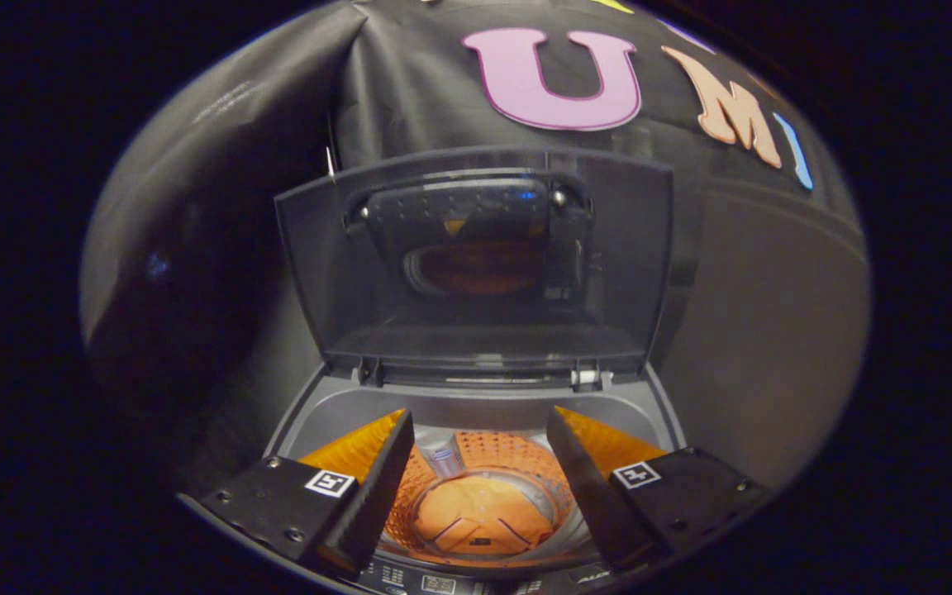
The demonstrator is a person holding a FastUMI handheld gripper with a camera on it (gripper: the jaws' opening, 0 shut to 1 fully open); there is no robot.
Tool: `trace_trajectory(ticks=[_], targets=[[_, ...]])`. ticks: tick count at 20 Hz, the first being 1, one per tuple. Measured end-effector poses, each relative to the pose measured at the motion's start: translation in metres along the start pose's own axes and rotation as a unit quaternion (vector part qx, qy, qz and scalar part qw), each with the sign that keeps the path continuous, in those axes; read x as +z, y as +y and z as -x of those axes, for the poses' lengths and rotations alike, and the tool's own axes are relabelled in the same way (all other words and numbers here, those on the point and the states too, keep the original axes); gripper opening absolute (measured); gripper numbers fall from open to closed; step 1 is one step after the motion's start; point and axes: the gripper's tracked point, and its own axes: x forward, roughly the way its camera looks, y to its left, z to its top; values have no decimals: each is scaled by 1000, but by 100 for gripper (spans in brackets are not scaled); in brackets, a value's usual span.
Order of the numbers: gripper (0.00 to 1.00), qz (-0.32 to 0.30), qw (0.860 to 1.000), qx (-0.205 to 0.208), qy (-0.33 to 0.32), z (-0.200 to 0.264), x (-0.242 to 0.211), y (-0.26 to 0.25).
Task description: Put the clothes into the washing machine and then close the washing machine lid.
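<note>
A small grey top-loading washing machine (323, 397) sits right below me. Its tinted see-through lid (633, 273) stands upright at the back, hinged behind the opening, and mirrors my gripper. My gripper (478, 413) hangs over the opening, open, with nothing between its fingers. Beyond the fingers the round perforated drum (517, 454) glows orange. On the drum's bottom lies an orange shape (480, 516) with dark lines; I cannot tell whether it is a garment or the drum's base plate.
The machine's control panel (439, 583) runs along its near edge, under the fingers. Black cloth booth walls (773, 330) stand close behind and on both sides of the machine.
</note>
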Motion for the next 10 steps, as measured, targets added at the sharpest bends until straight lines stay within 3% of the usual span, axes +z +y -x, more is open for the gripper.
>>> trace_trajectory(ticks=[10], targets=[[97,-11,995,-8,-100,32,148,9]])
